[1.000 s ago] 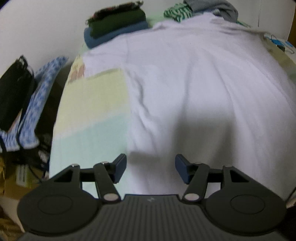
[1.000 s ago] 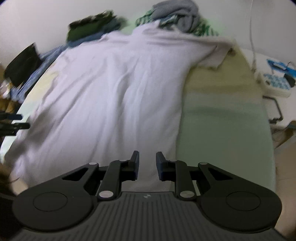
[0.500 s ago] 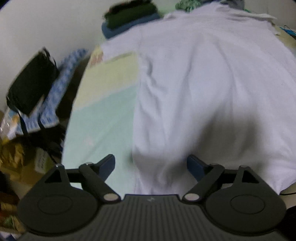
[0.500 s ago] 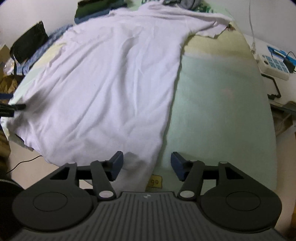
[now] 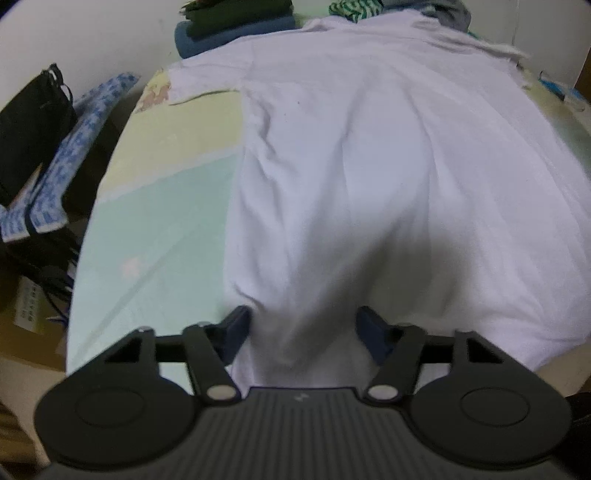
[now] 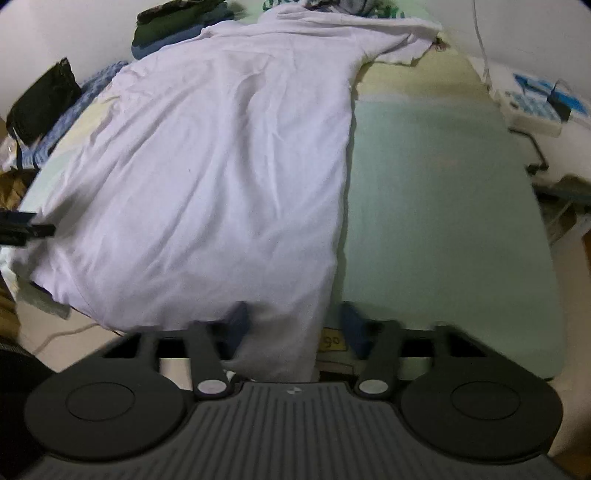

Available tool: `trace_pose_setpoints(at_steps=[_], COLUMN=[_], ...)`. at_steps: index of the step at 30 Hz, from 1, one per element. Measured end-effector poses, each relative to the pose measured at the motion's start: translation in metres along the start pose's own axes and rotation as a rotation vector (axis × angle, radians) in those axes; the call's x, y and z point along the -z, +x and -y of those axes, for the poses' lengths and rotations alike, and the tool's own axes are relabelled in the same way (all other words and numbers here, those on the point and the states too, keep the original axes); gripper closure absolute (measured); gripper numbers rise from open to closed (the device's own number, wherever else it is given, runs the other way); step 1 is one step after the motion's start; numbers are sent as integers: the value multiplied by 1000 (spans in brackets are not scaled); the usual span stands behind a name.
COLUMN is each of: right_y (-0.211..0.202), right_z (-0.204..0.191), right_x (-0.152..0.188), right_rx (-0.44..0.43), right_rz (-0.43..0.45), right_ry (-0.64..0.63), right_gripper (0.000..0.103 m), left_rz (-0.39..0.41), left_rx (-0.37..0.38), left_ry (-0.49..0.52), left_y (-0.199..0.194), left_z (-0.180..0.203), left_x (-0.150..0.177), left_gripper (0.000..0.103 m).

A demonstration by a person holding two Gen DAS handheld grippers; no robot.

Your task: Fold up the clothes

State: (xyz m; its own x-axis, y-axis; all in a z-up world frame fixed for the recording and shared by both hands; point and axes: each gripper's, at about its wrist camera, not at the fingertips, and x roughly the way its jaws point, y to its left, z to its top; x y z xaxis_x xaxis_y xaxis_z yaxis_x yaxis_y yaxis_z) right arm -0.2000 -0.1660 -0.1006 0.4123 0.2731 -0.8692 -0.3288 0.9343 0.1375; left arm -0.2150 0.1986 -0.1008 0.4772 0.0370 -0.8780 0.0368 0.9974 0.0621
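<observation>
White shirt (image 6: 221, 166) spread flat on bed (image 6: 443, 221), hem at near edge; no fold made yet.
Left gripper (image 5: 303, 328) and right gripper (image 6: 291, 325) closing, hem fabric between jaws, pads not pressing; folded stack (image 5: 236, 22) behind.

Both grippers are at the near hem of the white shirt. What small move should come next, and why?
Probably finish closing both: the left gripper and right gripper each have the hem of the white shirt between closing jaws, but the pads do not yet clearly pinch it. The shirt lies flat, ready to lift.
</observation>
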Motion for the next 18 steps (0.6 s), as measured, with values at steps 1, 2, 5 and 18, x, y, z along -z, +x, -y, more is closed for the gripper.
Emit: trace_pose_setpoints(at_steps=[1,2,5,18], right_y=[0,1,2,-30], right_z=[0,0,-1,7], right_x=[0,-1,-3,-7], right_rx=[17,20,13,32], right_rz=[-4,-10,-18,-35], right_ry=[-7,7,44,-26], right_gripper=[97,98,99,101], left_rz=[7,10,15,57], left_rx=[14,28,47,-17], left_ry=[-5,-4,16,-79], left_y=[-1,-2,-3,-52], left_z=[1,3,13,-9], left_x=[1,1,1,27], left_gripper=[55,68,90,103])
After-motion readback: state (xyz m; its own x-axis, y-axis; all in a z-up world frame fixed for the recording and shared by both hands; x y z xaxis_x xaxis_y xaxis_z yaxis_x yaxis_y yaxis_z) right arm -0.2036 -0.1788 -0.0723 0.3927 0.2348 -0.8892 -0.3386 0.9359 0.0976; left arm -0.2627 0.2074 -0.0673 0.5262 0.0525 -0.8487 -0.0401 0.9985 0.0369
